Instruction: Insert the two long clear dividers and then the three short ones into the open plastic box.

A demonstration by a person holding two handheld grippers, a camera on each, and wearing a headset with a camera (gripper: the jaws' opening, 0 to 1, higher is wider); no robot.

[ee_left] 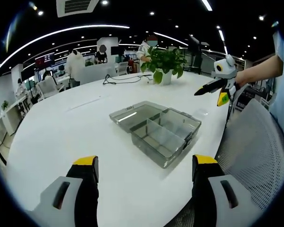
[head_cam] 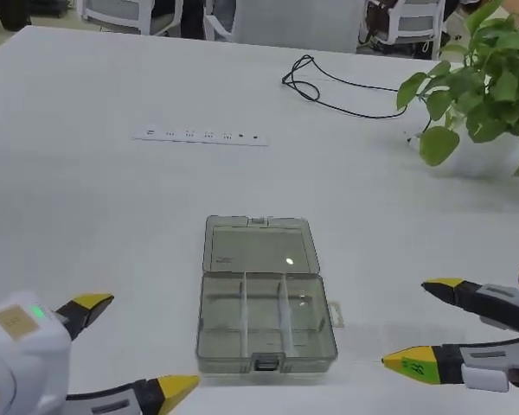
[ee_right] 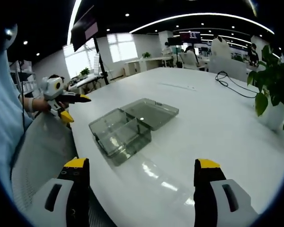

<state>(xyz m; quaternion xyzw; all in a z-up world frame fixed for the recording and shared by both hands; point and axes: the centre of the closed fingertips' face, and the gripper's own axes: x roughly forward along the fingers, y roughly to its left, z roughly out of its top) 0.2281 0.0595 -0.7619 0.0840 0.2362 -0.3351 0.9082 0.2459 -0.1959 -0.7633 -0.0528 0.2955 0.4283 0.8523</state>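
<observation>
Box (head_cam: pixel 264 333) sits open on the white counter (head_cam: pixel 86 199), in front of me and between my two grippers. Its lid (head_cam: pixel 259 246) is folded back flat on the far side. Two long clear dividers (head_cam: pixel 243 316) stand upright in the tray, side by side, running from the hinge side to the latch side and splitting it into three lanes. I see no cross pieces between them. A small clear piece (head_cam: pixel 335 316) lies on the counter just beside the box's right wall; I cannot tell what it is.

My left gripper (head_cam: pixel 138 346) hangs above the counter near the box's left front corner. Its yellow-tipped jaws are spread wide and have nothing between them. My right gripper (head_cam: pixel 424 322) is off to the box's right, a little farther out, with its jaws parted just as wide and also bare. Neither one touches the box.

From the left gripper view the box (ee_left: pixel 156 127) lies ahead of the spread jaws, with the right gripper (ee_left: pixel 217 90) beyond it. From the right gripper view the left gripper (ee_right: pixel 68 104) is past the box (ee_right: pixel 120 132).

Farther back on the counter are a white power strip (head_cam: pixel 199 136), a looped black cable (head_cam: pixel 329 86) and a potted plant (head_cam: pixel 484 86) at the right.
</observation>
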